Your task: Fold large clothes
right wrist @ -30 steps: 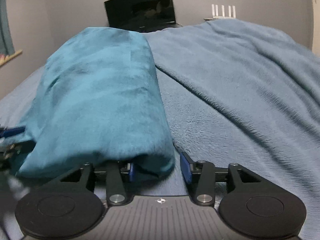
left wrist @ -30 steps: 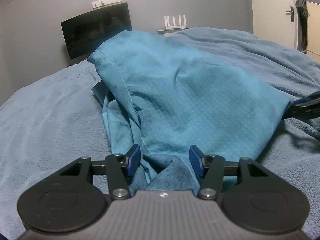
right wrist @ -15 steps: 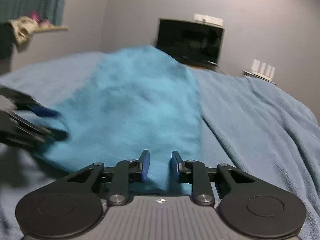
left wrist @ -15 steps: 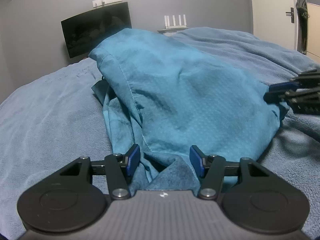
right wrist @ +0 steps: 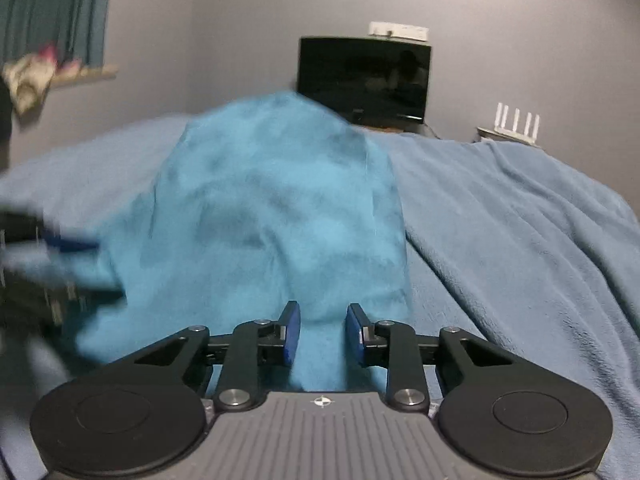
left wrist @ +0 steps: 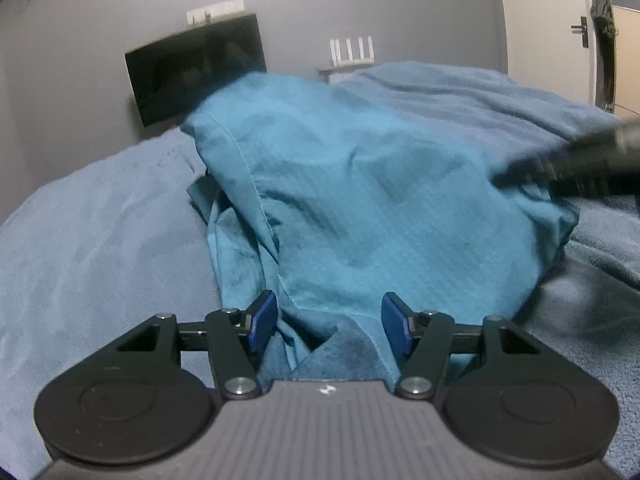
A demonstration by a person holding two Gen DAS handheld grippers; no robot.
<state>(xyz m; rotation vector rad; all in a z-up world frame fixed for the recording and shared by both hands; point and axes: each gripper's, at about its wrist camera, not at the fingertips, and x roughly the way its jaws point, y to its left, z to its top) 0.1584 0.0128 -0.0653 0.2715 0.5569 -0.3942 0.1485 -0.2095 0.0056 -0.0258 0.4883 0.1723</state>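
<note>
A large teal garment [left wrist: 380,200] lies bunched on a grey-blue blanket [left wrist: 100,240]. My left gripper [left wrist: 329,326] rests at its near end with the jaws wide apart. Loose folds lie between the blue pads [left wrist: 262,322] without being squeezed, and some blanket shows in the gap. My right gripper [right wrist: 323,334] has the garment's [right wrist: 260,220] edge filling the narrow gap between its pads; its jaws are opening slightly. In the left wrist view the right gripper [left wrist: 580,160] is a dark blur over the garment's right side. The left gripper [right wrist: 52,248] is a blur at the right wrist view's left edge.
The blanket [right wrist: 520,240] covers the whole bed, with ridges on the right. Beyond the bed a dark monitor [right wrist: 364,76] and a white router [right wrist: 516,124] stand against the grey wall. A door [left wrist: 552,20] is at the far right, and a curtain [right wrist: 52,12] at the far left.
My right gripper narrowed onto the garment's edge, rose and swung around toward the left gripper, lifting that side of the cloth. The left gripper stayed still.
</note>
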